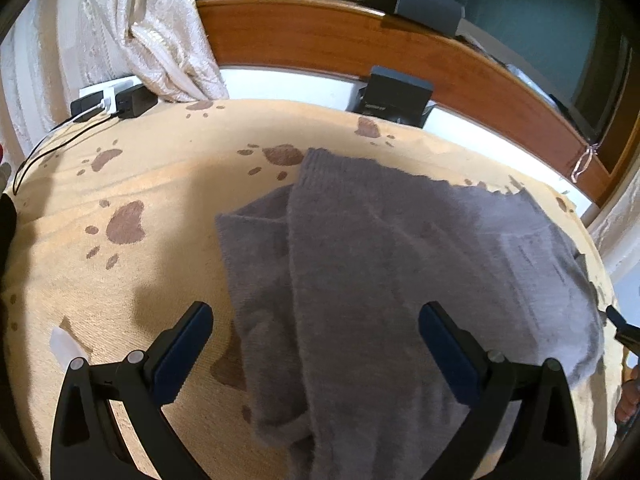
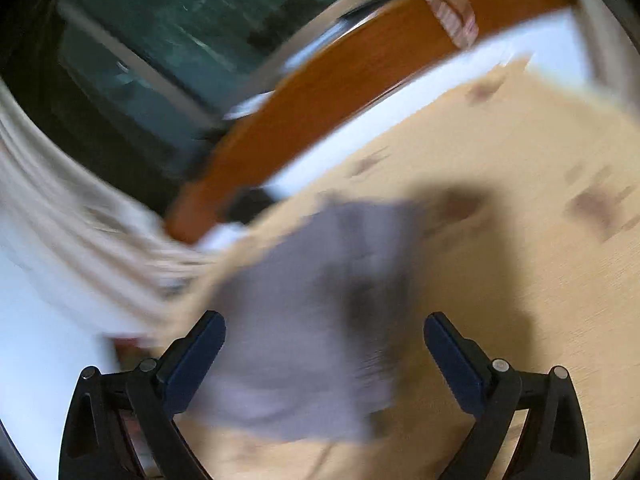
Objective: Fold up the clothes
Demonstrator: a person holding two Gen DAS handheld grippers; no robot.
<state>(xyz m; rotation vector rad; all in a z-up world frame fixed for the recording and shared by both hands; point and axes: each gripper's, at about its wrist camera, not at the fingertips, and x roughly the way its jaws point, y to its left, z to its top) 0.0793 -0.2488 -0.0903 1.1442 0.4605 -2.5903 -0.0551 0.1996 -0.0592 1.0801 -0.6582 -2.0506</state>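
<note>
Fingers (image 1: 196, 340) of the left gripper (image 1: 316, 344) spread wide, nothing pinched, hovering over the near end of the grey knit garment (image 1: 380, 264). Right gripper (image 2: 325, 354) likewise spread and empty, seen through heavy blur, above the garment's edge (image 2: 304, 320).

Garment lying centre to 3 o'clock on the paw-print blanket (image 1: 132, 184), one panel already folded over the other, a ribbed end toward 12 o'clock. Black box (image 1: 394, 94) at 12 o'clock beyond the blanket's edge; charger and cable (image 1: 116, 102) at 10 o'clock; cream curtain (image 1: 152, 32) at 11 o'clock.

Likely risks from here: pinching only the top panel and pulling the layers askew, since the fuzzy knit hides where each layer ends; snagging the blanket along with the garment by dipping too low; closing off-target with the right gripper, judging by the blur in its view. Uneven lifting between the two sides would probably skew the next crease.
</note>
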